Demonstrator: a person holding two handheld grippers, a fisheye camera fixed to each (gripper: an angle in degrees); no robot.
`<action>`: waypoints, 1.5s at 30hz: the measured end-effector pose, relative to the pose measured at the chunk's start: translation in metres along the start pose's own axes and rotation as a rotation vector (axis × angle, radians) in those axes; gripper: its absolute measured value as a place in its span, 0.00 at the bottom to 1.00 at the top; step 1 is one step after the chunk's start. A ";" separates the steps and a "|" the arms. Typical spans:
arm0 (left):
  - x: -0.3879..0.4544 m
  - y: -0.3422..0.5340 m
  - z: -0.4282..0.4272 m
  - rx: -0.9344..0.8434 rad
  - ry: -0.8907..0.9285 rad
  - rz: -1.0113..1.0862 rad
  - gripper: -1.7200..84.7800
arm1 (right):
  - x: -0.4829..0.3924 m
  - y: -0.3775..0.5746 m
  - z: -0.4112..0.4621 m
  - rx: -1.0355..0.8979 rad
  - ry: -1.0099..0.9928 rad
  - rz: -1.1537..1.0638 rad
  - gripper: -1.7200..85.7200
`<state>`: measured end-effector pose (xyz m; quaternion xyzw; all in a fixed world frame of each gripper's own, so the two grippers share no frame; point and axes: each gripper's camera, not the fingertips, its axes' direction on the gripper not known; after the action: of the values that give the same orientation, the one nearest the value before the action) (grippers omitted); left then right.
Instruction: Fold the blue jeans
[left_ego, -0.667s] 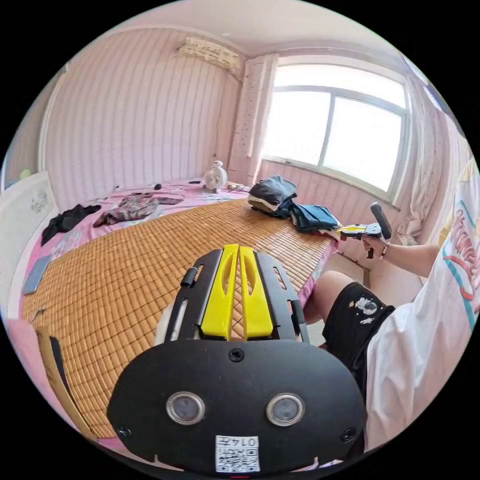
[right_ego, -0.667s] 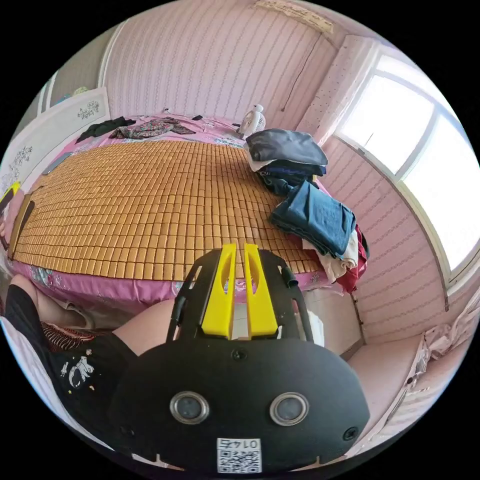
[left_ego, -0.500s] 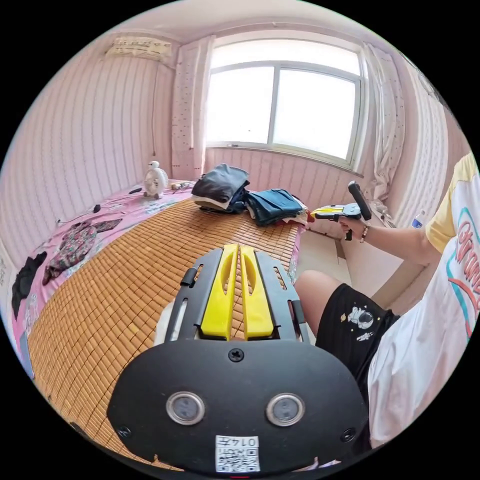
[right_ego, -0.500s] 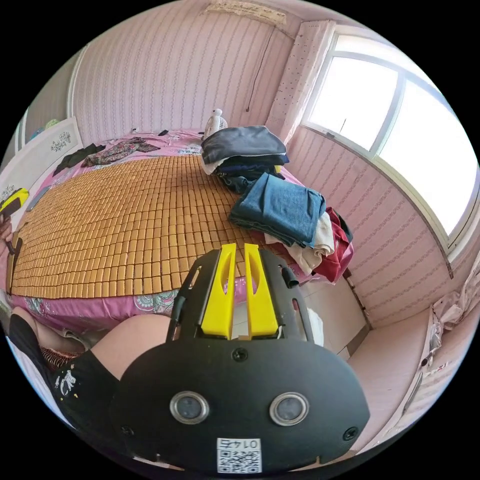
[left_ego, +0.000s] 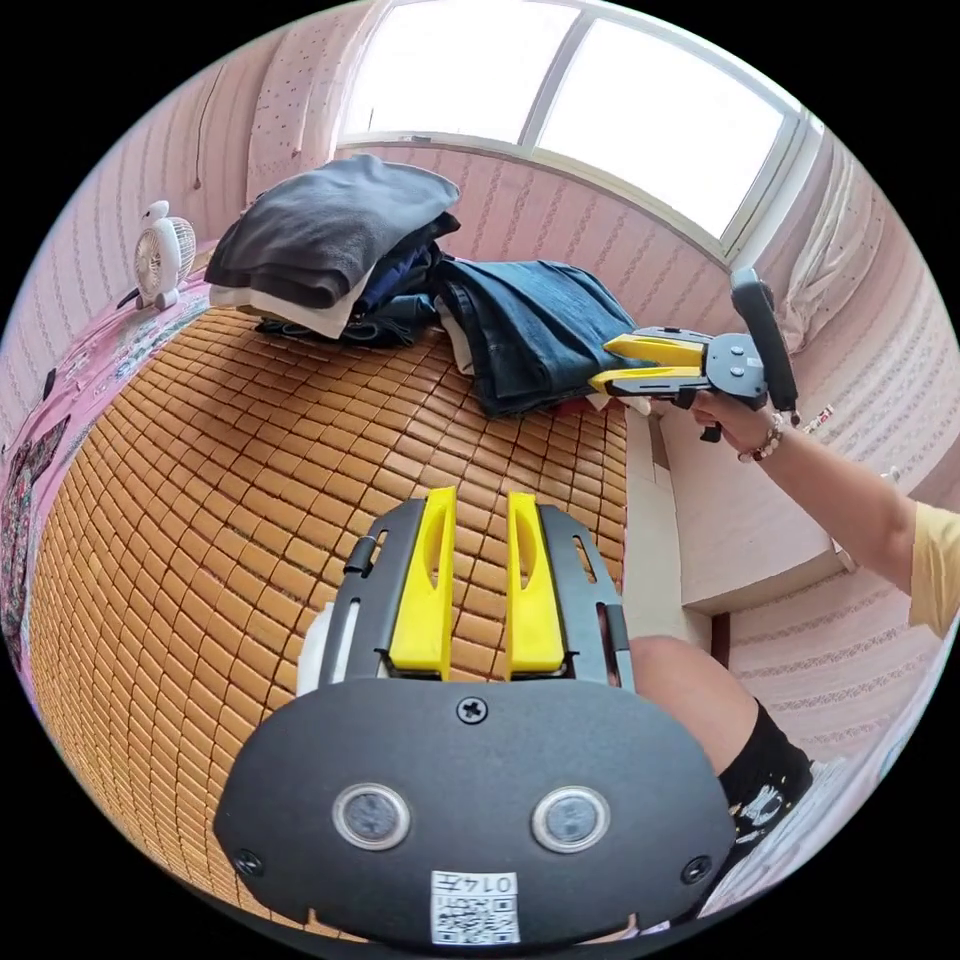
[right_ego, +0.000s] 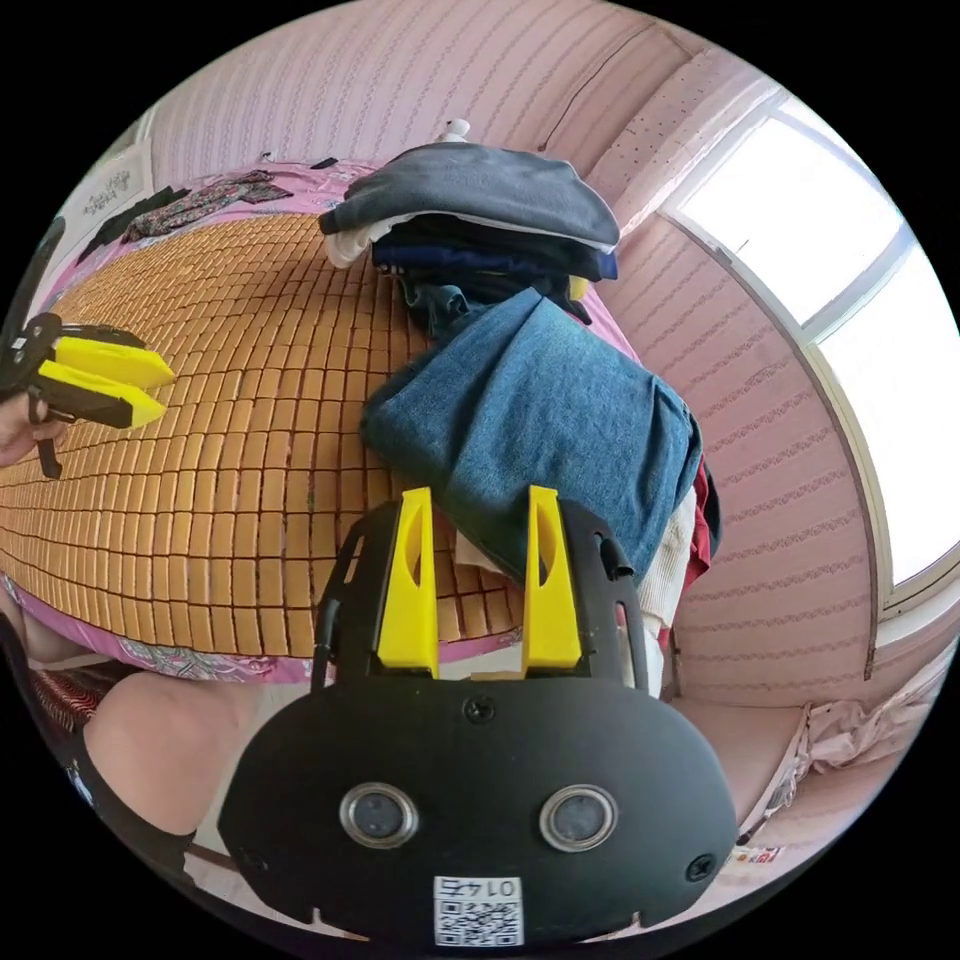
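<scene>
Now two spread grippers, left gripper (left_ego: 478, 580) and right gripper (right_ego: 478, 580), near one jeans (right_ego: 540, 420).

Each claw housing carried one white sticker with a square code and a short row of mirrored digits: left claw sticker (left_ego: 476, 907), right claw sticker (right_ego: 478, 910). No other writing was legible.
</scene>
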<state>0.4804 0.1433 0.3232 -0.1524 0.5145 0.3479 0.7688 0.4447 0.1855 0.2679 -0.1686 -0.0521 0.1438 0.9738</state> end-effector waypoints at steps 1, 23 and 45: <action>0.000 -0.006 0.006 0.002 0.003 0.002 0.13 | 0.008 -0.001 -0.012 0.027 -0.014 0.023 0.16; 0.065 0.038 -0.244 0.582 -0.138 0.105 0.11 | 0.055 -0.059 -0.522 0.670 -1.120 -0.155 0.03; -0.061 0.390 -0.443 0.481 -0.181 -0.549 0.01 | -0.103 -0.042 -0.400 0.271 -1.617 0.565 0.03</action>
<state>-0.1070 0.1354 0.2388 -0.0682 0.4515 0.0101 0.8896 0.4181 -0.0085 -0.0982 0.0963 -0.6669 0.4610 0.5775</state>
